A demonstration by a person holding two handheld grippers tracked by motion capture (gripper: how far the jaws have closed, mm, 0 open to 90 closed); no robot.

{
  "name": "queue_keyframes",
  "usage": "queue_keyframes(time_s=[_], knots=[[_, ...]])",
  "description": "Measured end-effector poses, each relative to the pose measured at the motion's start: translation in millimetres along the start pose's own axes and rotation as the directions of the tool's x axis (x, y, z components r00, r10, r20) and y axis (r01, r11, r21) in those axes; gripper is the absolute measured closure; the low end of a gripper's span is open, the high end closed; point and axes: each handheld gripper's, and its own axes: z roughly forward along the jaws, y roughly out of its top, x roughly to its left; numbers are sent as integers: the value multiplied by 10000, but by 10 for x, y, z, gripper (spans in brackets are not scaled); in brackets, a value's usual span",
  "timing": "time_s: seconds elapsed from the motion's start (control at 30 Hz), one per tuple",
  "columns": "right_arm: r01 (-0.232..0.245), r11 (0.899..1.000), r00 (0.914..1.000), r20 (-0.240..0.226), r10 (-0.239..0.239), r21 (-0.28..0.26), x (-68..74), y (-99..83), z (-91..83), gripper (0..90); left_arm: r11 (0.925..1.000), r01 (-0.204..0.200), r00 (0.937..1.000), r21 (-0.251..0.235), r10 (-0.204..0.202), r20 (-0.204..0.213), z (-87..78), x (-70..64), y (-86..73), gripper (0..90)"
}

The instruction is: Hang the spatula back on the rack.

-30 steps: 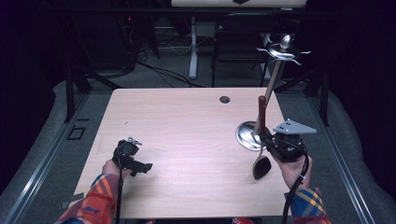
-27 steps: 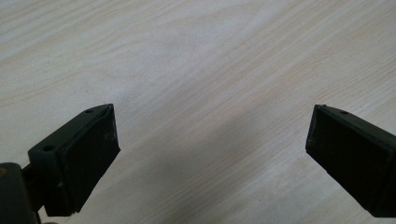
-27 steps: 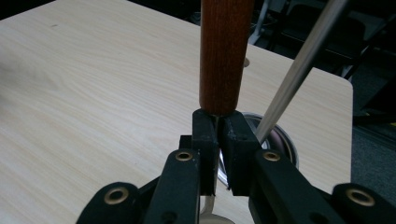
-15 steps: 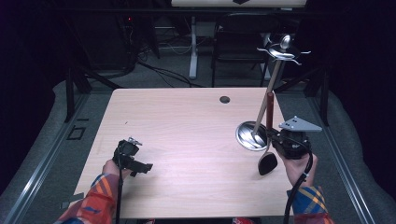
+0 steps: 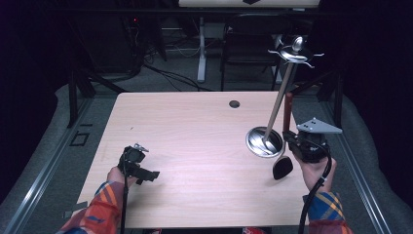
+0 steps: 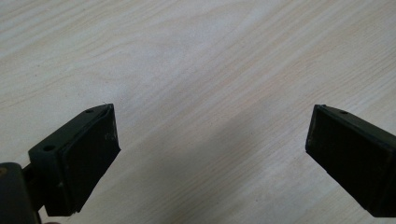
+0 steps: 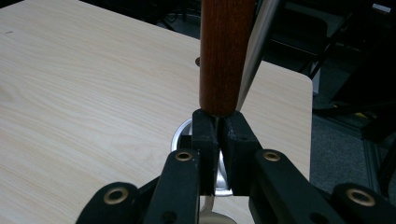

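Right tongs (image 5: 292,141) clench the stiff, top-heavy ladle (image 5: 282,165) at its thin metal neck, wooden handle toward twelve o'clock; left tongs (image 5: 146,173) gape.

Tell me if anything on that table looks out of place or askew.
Nothing looks spilled or broken. The one oddity: the right gripper holds a wooden-handled utensil upright beside the metal stand, its dark head hanging just above the table.
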Motion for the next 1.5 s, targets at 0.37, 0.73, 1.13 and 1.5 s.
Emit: queue_keyframes(time_s=[0.37, 0.73, 1.13, 1.5], knots=[[-99, 9998, 9999, 126, 101, -156, -99, 74, -24, 844, 10000, -84, 10000, -8, 84, 35, 8, -2, 3, 25], [-231, 9991, 9989, 397, 244, -346, -211, 149, -55, 844, 9999, -121, 9999, 32, 121, -22, 26, -14, 4, 26], [-412, 9972, 9975, 546, 446, -618, -316, 228, -115, 844, 9998, -173, 9999, 76, 173, 11, 30, -17, 3, 26], [-544, 9932, 9957, 684, 616, -1025, -390, 306, -185, 844, 9999, -148, 9999, 58, 148, 24, 37, -25, 4, 25]])
